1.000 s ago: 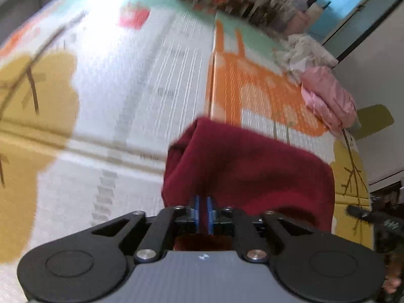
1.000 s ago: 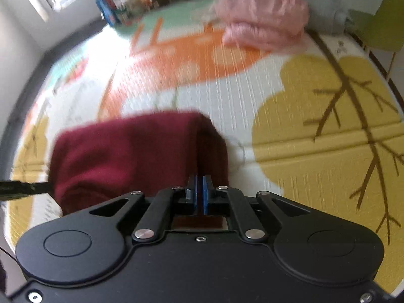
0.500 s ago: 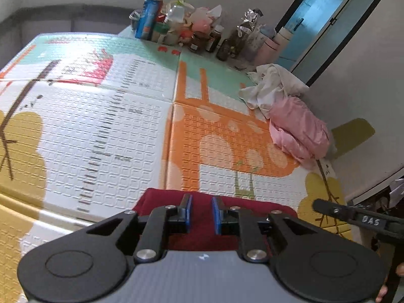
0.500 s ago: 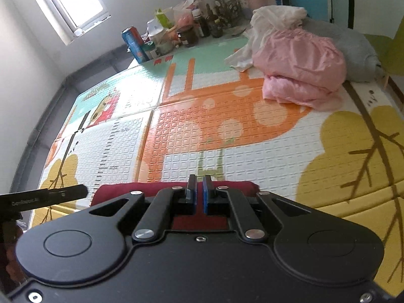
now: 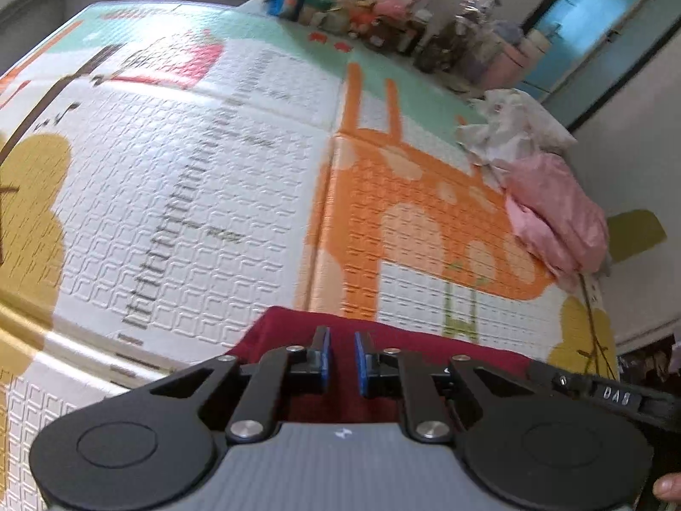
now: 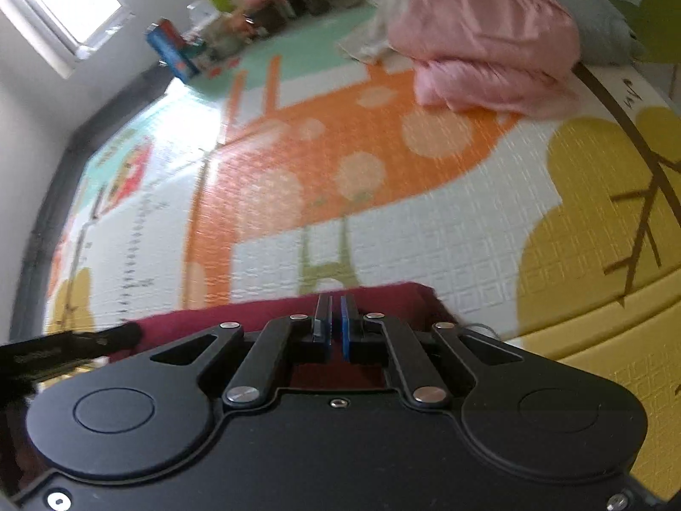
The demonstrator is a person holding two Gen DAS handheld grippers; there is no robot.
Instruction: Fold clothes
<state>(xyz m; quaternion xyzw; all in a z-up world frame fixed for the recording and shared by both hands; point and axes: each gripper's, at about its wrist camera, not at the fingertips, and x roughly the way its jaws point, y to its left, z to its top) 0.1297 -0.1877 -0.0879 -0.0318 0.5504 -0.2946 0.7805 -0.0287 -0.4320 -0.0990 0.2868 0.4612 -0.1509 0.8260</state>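
Note:
A dark red garment (image 5: pixel 408 343) lies folded flat on the play mat (image 5: pixel 213 196), just under both grippers; it also shows in the right wrist view (image 6: pixel 264 313). My left gripper (image 5: pixel 341 355) is open, its blue pads a small gap apart above the cloth, holding nothing. My right gripper (image 6: pixel 335 328) has its pads a narrow slit apart over the cloth's right end, with nothing clamped between them. The other gripper's tip (image 6: pixel 64 347) shows at the left of the right wrist view.
A pile of pink clothes (image 6: pixel 489 42) with a white garment (image 5: pixel 510 127) and a grey one (image 6: pixel 604 30) lies at the mat's far right. Bottles, cans and jars (image 5: pixel 361 12) line the far wall. A blue door (image 5: pixel 596 21) is behind.
Both grippers lowered the lifted red garment onto the mat. The left let go first, the right has just parted. Both have pulled back slightly.

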